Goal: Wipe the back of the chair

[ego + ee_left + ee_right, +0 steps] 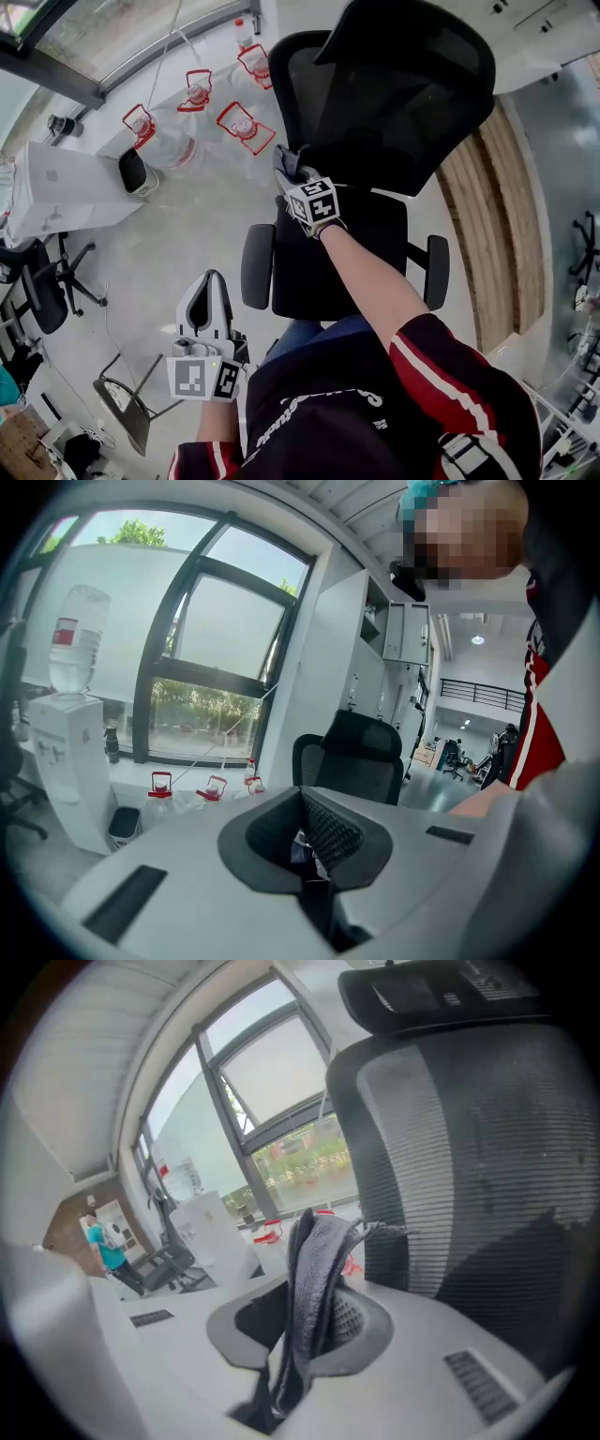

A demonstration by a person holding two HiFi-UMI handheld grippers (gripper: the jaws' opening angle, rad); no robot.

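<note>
grey cloth held at the edge of the chair back

we see the right hand-held gripper (287,167) clamped on a folded grey woven cloth (314,1279), just beside the left frame of the black mesh office chair (375,122). the chair's backrest stands upright, long axis vertical, headrest on top, seat towards us. the left hand-held gripper (208,281) hangs lower, well apart from the chair, jaws together. we cannot read the print on the clear red-capped water bottles (246,127).

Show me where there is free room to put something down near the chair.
The floor between the water jugs and the chair's armrest is bare; so is the seat. Crowded near the window: jugs, bin.
</note>
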